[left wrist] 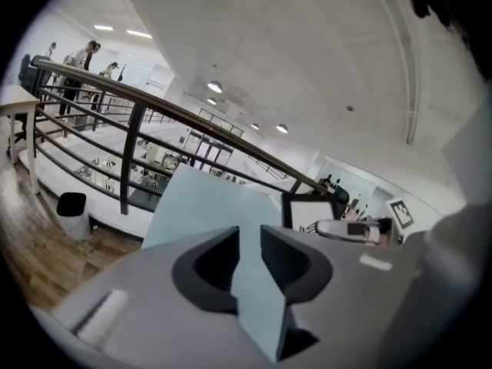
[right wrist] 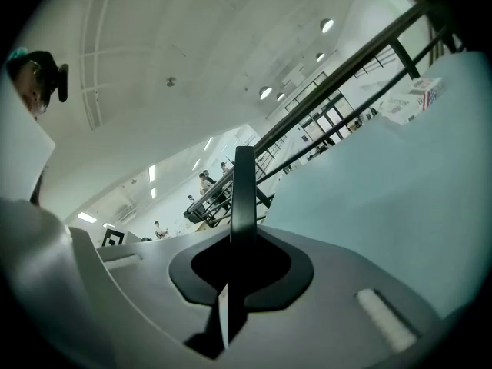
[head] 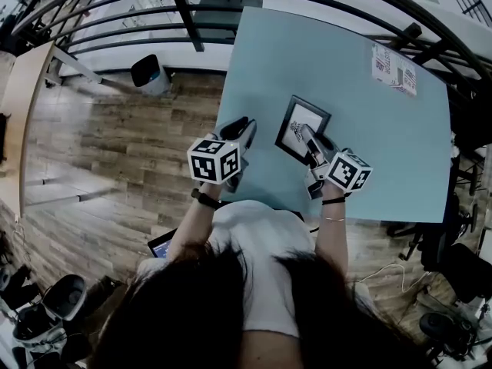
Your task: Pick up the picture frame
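- Right tongs (right wrist: 244, 237) are clamped on the picture frame (right wrist: 244, 179), pinching its edge. We've got it tilted over the blue bench (head: 369, 129), near our side.
- Yep, and our left tongs (left wrist: 248, 241) sit beside it, jaws apart, nothing in them lol.

Table (head: 400, 160): pale blue rectangular top — seen slantwise in the head view.
Under it: wood-plank floor (head: 115, 152).
On the top: one white sheet (head: 394, 70) with coloured print — lying flat near the far right corner.
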`<state>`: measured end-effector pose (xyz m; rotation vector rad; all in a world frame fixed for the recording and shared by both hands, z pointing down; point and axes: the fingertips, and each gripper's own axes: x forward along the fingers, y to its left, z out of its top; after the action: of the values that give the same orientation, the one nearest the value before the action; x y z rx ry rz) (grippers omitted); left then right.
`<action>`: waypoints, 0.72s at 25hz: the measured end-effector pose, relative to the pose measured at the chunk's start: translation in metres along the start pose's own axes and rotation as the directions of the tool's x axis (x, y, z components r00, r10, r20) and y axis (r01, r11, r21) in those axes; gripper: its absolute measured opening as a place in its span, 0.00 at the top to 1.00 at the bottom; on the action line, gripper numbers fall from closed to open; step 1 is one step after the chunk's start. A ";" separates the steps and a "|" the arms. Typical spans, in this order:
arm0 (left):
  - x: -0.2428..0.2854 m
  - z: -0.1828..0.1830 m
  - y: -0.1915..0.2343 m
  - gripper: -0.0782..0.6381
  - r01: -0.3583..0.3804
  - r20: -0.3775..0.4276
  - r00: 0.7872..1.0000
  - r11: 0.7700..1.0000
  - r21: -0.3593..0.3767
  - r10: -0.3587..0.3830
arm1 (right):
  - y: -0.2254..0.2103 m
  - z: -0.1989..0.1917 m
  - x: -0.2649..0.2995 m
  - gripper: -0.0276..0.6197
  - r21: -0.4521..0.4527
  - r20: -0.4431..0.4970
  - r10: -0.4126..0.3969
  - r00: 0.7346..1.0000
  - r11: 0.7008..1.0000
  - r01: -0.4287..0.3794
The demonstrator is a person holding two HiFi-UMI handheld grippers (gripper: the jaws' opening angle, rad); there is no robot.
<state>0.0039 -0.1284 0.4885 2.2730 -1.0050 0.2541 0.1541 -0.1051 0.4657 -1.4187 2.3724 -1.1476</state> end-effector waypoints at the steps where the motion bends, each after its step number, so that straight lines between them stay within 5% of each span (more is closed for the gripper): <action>1: -0.001 0.002 -0.002 0.72 -0.002 0.007 1.000 1.000 0.011 0.002 | 0.003 0.005 -0.003 0.94 -0.025 0.010 -0.007 1.000 1.000 0.007; 8: -0.011 0.023 -0.015 0.72 -0.014 0.062 0.998 0.994 0.107 0.008 | 0.023 0.036 -0.022 0.94 -0.255 0.082 -0.086 0.993 0.961 0.104; 18: -0.031 0.056 -0.027 0.74 -0.077 0.162 0.986 0.957 0.279 0.032 | 0.044 0.060 -0.036 0.94 -0.576 0.171 -0.198 0.965 0.774 0.261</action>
<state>-0.0021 -0.1309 0.4199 2.5598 -1.1779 0.2616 0.1720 -0.0968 0.3854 -1.9394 2.6647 -0.3243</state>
